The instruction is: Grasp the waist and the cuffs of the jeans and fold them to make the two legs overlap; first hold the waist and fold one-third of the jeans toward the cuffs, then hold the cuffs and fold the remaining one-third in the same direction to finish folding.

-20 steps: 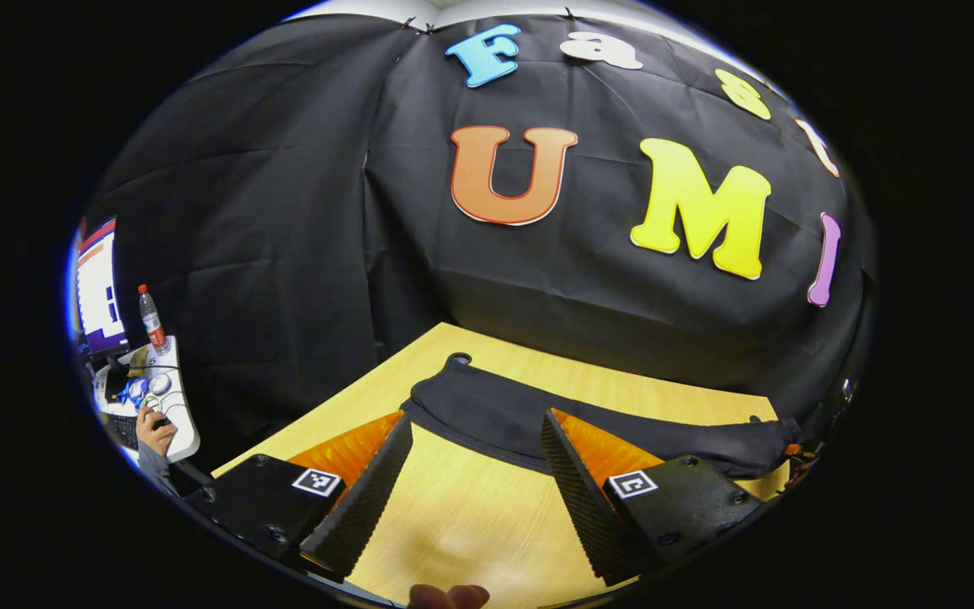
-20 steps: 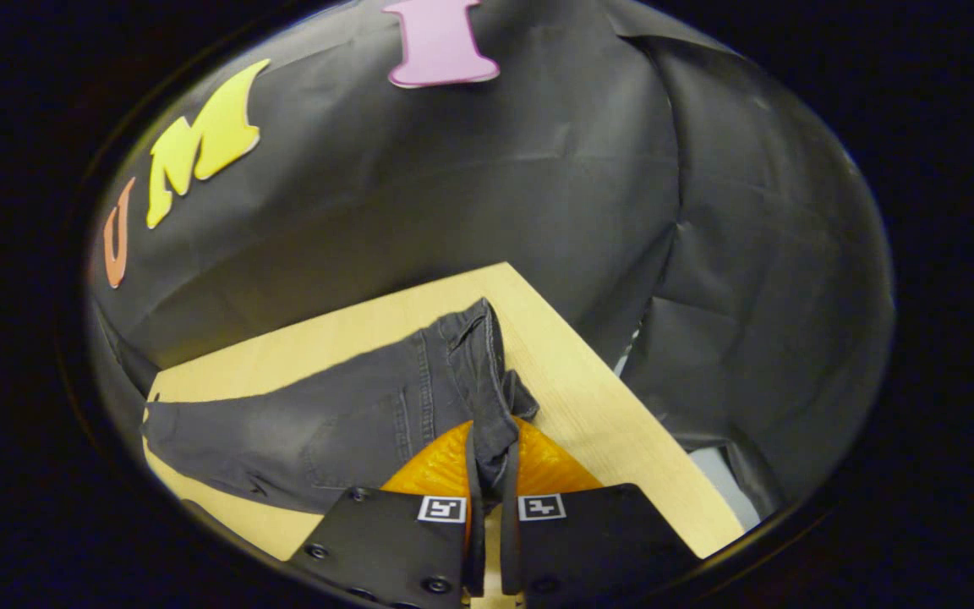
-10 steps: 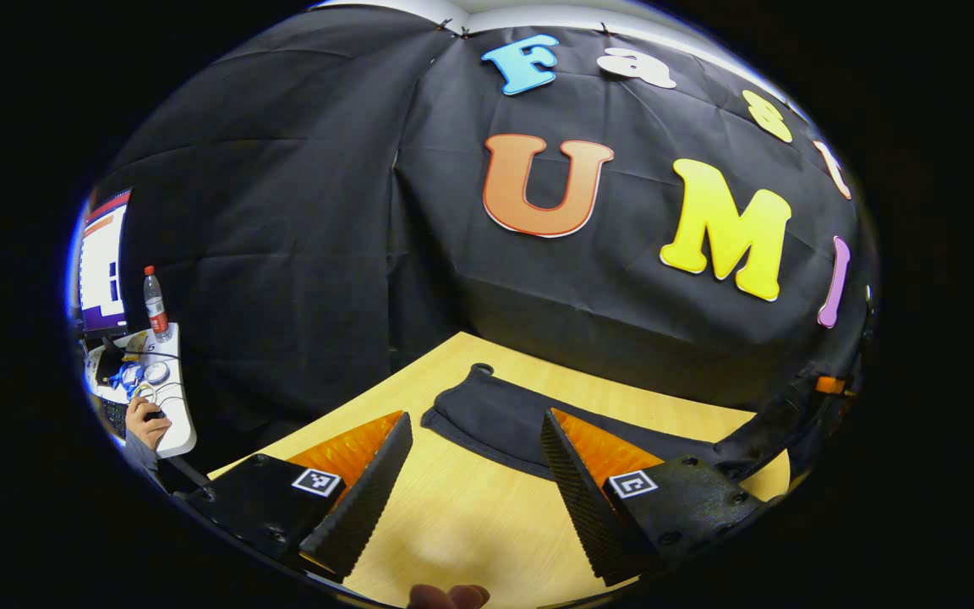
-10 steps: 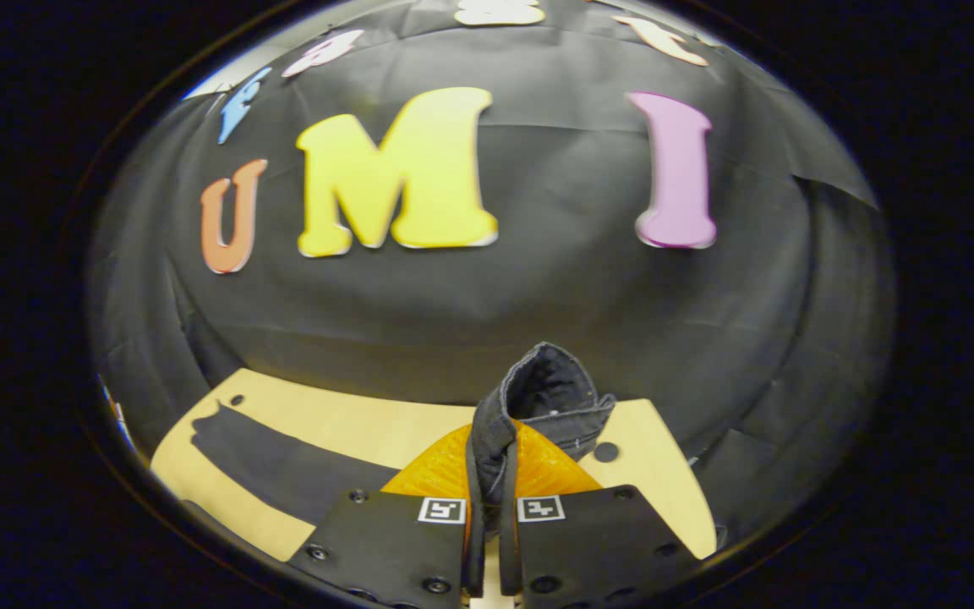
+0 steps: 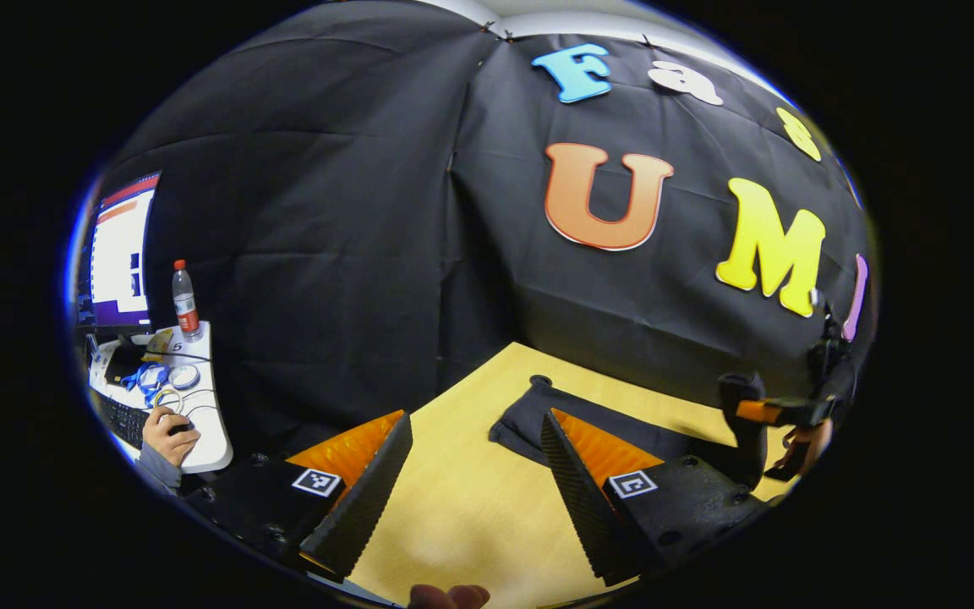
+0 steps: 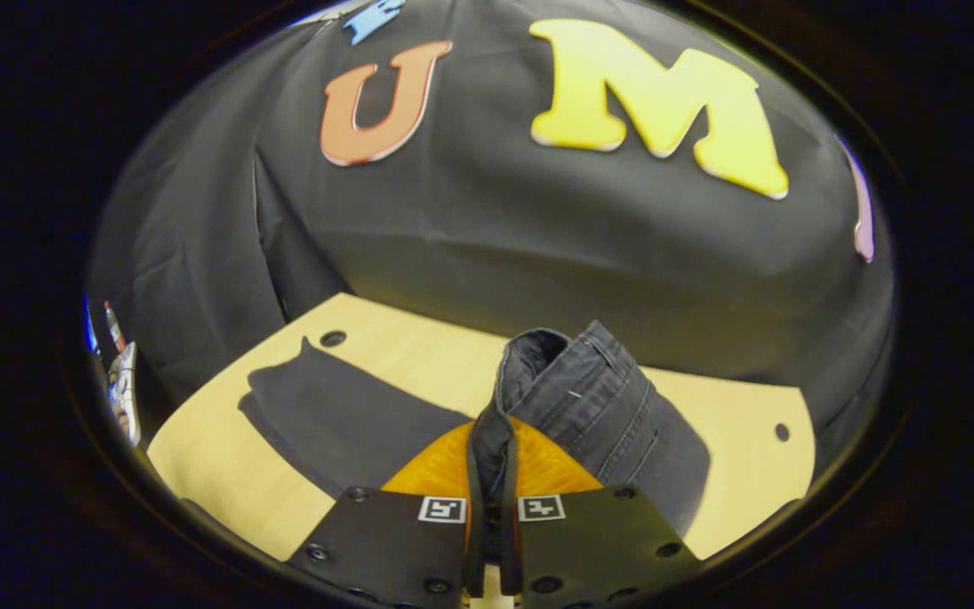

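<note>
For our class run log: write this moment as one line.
right hand-held gripper: shut on jeans waist, lifted | left hand-held gripper: open | cuffs on table

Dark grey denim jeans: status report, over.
Right gripper shut on the dark grey denim jeans, waist lifted. Left gripper open, empty, above the light wooden table. Nothing in the way.

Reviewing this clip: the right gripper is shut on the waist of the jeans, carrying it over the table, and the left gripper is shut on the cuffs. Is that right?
Not quite. The left gripper is open, as the left gripper view shows: its fingers stand wide apart over the bare table, short of the cuffs. The right gripper is indeed shut on the waist of the jeans.
</note>
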`<action>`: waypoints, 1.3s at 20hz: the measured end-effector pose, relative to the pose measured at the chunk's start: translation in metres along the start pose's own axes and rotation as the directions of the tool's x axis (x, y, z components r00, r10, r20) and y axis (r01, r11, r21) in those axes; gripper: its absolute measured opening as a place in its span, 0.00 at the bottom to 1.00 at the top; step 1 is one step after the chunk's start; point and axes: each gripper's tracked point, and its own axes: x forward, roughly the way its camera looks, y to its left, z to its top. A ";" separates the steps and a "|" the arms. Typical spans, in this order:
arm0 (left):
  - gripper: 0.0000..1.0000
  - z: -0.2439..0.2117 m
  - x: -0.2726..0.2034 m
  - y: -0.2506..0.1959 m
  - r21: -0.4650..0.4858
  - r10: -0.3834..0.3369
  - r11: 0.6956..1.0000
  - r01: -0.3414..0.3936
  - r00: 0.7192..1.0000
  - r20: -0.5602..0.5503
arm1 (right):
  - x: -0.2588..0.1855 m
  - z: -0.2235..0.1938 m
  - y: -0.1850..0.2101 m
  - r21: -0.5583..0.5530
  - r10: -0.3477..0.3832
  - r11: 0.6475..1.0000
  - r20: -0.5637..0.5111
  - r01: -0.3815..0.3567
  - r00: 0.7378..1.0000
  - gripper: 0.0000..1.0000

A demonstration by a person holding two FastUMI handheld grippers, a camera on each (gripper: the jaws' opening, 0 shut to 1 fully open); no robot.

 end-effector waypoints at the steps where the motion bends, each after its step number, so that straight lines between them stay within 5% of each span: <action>1: 1.00 -0.003 0.004 0.008 -0.006 0.007 1.000 -0.007 1.000 -0.010 | 0.013 -0.017 0.003 0.008 -0.010 1.000 -0.040 0.011 0.999 0.08; 3: 0.99 -0.007 0.011 0.017 -0.013 0.017 1.000 -0.018 0.999 -0.028 | 0.020 -0.037 0.000 0.010 -0.014 1.000 -0.098 0.015 0.995 0.04; 7: 0.99 -0.012 0.035 0.023 -0.013 0.029 0.999 -0.030 0.998 -0.059 | 0.021 -0.037 0.006 0.001 0.030 1.000 -0.111 -0.030 0.993 0.14; 9: 0.99 -0.013 0.051 0.014 -0.036 0.011 0.999 -0.014 0.997 -0.072 | 0.009 -0.021 -0.002 0.014 0.067 0.998 -0.099 -0.066 0.993 0.31; 12: 0.99 -0.015 0.081 -0.007 -0.074 -0.024 0.997 0.016 0.995 -0.099 | -0.038 0.001 -0.019 0.014 0.101 0.995 -0.034 -0.100 0.994 0.89; 16: 0.99 -0.047 0.132 -0.033 -0.166 -0.053 0.986 0.014 0.970 -0.235 | -0.106 0.018 -0.048 -0.033 0.104 0.994 0.028 -0.103 0.994 0.94; 19: 0.99 -0.087 0.173 -0.046 -0.306 -0.068 0.950 -0.062 0.916 -0.396 | -0.153 0.019 -0.074 -0.023 0.080 0.997 0.055 -0.079 0.995 0.93; 23: 0.99 -0.126 0.209 -0.075 -0.546 -0.184 0.810 -0.215 0.790 -0.585 | -0.193 0.008 -0.118 -0.027 0.008 1.000 0.071 -0.006 0.997 0.94; 26: 0.99 -0.133 0.223 -0.076 -0.534 -0.191 0.800 -0.273 0.729 -0.658 | -0.205 -0.012 -0.149 0.024 -0.050 0.999 0.034 0.049 0.998 0.92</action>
